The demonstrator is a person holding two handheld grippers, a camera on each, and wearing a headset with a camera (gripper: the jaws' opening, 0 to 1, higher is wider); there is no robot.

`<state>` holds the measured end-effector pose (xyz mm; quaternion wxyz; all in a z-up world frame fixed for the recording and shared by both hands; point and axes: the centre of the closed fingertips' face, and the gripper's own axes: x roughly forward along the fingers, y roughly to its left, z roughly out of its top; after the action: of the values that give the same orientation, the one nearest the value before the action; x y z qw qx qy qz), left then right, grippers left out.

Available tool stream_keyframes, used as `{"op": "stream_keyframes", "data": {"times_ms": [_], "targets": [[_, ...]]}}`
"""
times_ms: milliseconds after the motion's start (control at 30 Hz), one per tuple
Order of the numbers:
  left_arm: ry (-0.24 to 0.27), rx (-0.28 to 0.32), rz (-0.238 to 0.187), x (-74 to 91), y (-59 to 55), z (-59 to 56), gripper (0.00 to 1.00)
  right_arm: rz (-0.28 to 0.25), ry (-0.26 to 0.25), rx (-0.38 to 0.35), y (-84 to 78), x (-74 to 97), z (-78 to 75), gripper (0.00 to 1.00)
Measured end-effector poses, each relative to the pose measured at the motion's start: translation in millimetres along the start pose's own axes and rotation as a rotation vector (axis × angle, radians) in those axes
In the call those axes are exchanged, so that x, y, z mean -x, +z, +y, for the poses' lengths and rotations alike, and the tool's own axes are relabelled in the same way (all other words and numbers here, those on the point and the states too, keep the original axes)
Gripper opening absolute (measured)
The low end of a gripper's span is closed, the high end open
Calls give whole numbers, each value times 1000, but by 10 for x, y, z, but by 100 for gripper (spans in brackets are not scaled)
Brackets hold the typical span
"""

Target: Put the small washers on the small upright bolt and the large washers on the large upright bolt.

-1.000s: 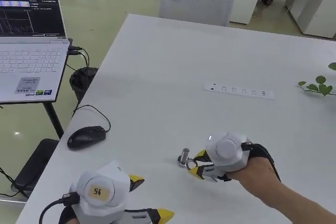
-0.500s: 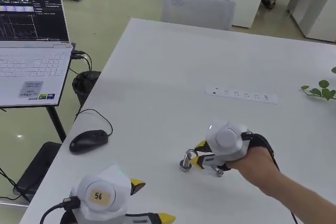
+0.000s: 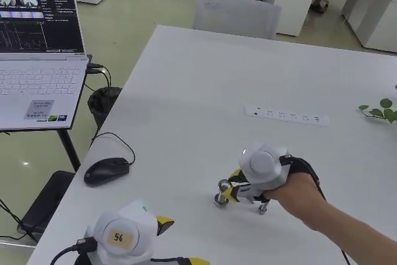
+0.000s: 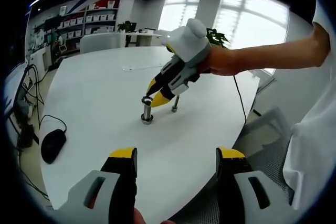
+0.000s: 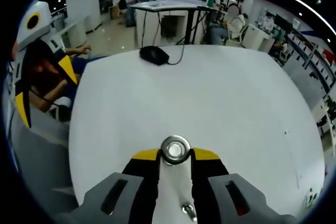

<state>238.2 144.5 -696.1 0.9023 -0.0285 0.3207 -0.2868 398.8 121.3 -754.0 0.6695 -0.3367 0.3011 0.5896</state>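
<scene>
Washer [image 4: 147,99], pinched by the right gripper's [image 3: 231,188] fingers, sits atop the large bolt [image 4: 146,115]. Left gripper [image 4: 177,156], well apart from that bolt, has its fingers spread.

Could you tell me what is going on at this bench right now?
The person's right gripper is pinching a large washer right at the top of the large upright bolt, apparently about to drop it on. The small upright bolt stands just beside it. The left gripper hangs open and empty near the table's near edge.
</scene>
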Motion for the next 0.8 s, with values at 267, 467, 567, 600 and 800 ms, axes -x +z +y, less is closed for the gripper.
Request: {"op": "stream_keyframes", "data": {"times_ms": [267,467,567,600,800], "targets": [[0,8,3,0,-37,-3,60,17,12,4,-36,-29,28,23],[1,10,5,6,-42,-1,60,23,16,-6,-50,-65,22,23],[2,11,4,6,-42,4,60,27,19,-9,-59,-82,16,23],[2,11,5,4,-46,7,60,29,19,-6,-62,-84,21,23],[1,12,6,2,-57,5,60,41,23,-14,-90,-125,31,23]]}}
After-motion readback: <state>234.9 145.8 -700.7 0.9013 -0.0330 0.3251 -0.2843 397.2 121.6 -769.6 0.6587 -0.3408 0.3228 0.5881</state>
